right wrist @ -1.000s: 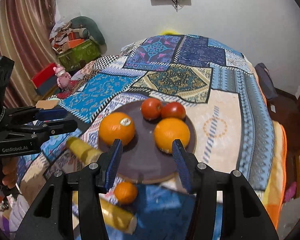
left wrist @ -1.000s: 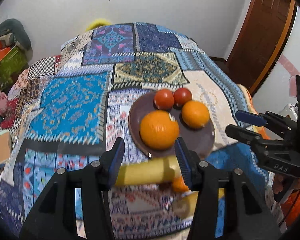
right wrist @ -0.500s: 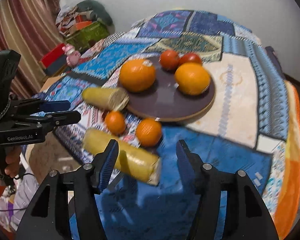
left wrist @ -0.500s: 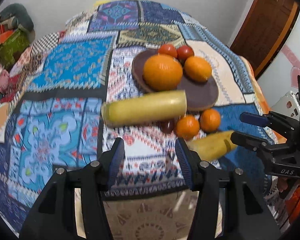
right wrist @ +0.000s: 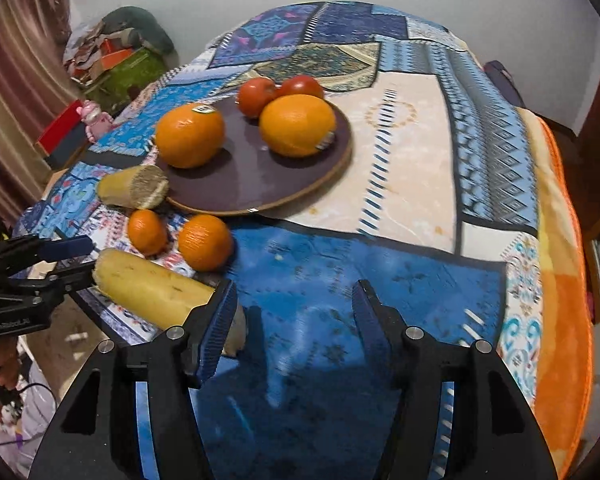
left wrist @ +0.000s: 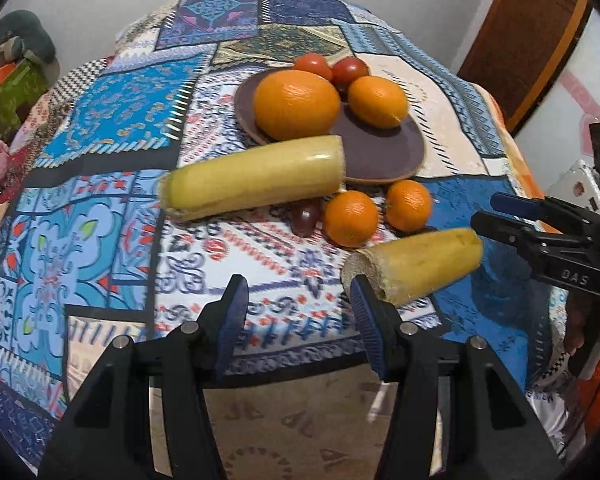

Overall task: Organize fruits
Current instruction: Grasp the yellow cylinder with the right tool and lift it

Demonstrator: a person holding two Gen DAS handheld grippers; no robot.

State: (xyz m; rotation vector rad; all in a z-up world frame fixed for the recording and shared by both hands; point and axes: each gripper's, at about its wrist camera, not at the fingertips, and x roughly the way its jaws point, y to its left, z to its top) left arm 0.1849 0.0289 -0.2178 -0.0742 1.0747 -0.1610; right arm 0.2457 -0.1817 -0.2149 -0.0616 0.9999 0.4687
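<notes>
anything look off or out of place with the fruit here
Yes: the brown plate holds only two big oranges and two tomatoes. Two small oranges, both yellow pieces and a dark fruit lie off it on the patterned blanket.

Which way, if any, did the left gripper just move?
Yes: the left gripper drew back from the brown plate toward the blanket's near edge, now beside the nearer yellow fruit.

Soft patterned cloth blanket (left wrist: 112,120); matt, perhaps wooden plate (right wrist: 260,184); dimpled glossy oranges (left wrist: 296,104).
</notes>
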